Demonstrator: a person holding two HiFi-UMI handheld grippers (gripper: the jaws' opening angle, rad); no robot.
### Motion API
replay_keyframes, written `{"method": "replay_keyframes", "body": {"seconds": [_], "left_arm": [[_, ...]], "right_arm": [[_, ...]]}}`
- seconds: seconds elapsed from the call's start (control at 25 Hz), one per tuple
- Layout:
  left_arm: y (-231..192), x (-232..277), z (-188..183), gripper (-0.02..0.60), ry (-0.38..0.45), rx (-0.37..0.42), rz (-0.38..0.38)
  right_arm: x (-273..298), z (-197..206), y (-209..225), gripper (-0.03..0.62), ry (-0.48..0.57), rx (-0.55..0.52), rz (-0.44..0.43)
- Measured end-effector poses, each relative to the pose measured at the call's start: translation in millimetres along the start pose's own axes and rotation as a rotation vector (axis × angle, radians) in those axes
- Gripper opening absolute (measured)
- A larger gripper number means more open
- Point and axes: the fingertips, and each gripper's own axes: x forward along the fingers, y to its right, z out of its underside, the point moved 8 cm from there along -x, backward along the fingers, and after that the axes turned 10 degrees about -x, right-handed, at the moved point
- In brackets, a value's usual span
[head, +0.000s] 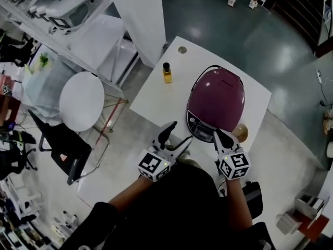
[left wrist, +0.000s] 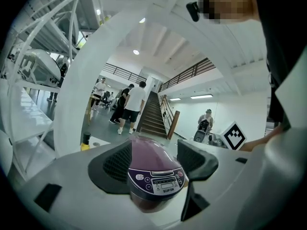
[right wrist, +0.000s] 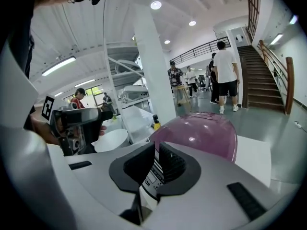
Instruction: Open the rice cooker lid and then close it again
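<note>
A purple rice cooker [head: 216,100] stands on the white table [head: 151,100] with its lid down and its control panel [head: 202,129] facing me. My left gripper [head: 177,138] is at the cooker's front left, open, with nothing between its fingers; in the left gripper view the cooker [left wrist: 151,164] shows in the gap between the wide jaws. My right gripper [head: 222,137] sits close to the panel's right end. In the right gripper view its jaws [right wrist: 156,164] stand almost together, holding nothing, with the cooker [right wrist: 201,133] just beyond them.
A small yellow bottle with a black cap [head: 167,73] stands on the table left of the cooker. A round wooden object [head: 240,133] lies at the cooker's front right. A white pillar [head: 140,14] and a round white chair [head: 81,100] are to the left.
</note>
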Motion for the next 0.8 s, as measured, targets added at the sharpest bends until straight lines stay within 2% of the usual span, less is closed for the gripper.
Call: {"method": "replay_keyframes", "body": {"seconds": [0.28, 0.68, 0.8], "left_arm": [[-14.7, 0.6, -5.5, 0.275, -0.001, -0.006, 0.032], [-37.0, 8.1, -12.0, 0.275, -0.015, -0.018, 0.062], [-44.9, 5.3, -10.3, 0.275, -0.019, -0.031, 0.06]], "right_arm": [[17.9, 7.5, -6.3, 0.005, -0.128, -0.017, -0.003], [39.4, 12.6, -3.0, 0.005, -0.23, -0.019, 0.021], [45.0, 18.0, -5.3, 0.005, -0.297, -0.059, 0.032]]}}
